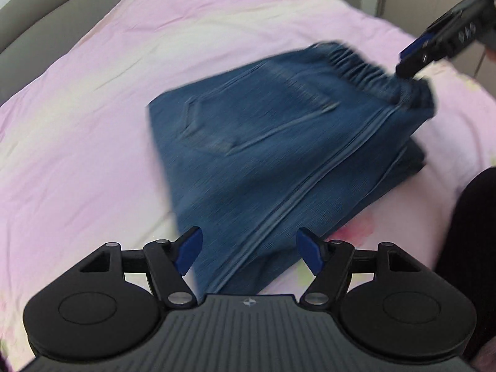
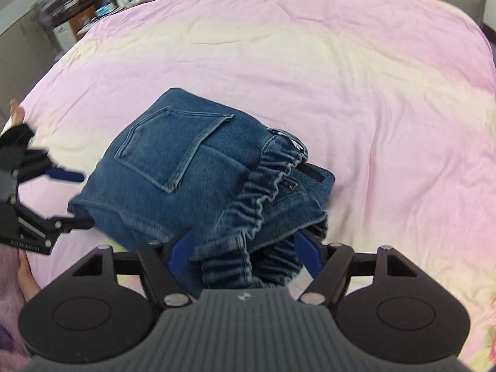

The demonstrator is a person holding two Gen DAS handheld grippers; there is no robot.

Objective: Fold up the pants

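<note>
Blue denim pants (image 1: 263, 142) lie folded in a thick stack on the pink bedsheet (image 1: 93, 124), back pocket up. My left gripper (image 1: 249, 252) is open at the stack's near edge, with the denim between its blue fingertips but not clamped. It also shows in the right wrist view (image 2: 77, 198), open beside the stack's left side. My right gripper (image 2: 245, 248) is open around the elastic waistband (image 2: 263, 192), which bunches between its blue pads. In the left wrist view the right gripper (image 1: 409, 65) touches the waistband at the far right.
The pink sheet (image 2: 341, 77) covers the whole bed. A grey headboard (image 1: 37, 24) runs along the back. Cabinets and clutter (image 2: 80, 9) stand past the bed's far left corner. The person's dark-clothed body (image 1: 471, 232) is at the right.
</note>
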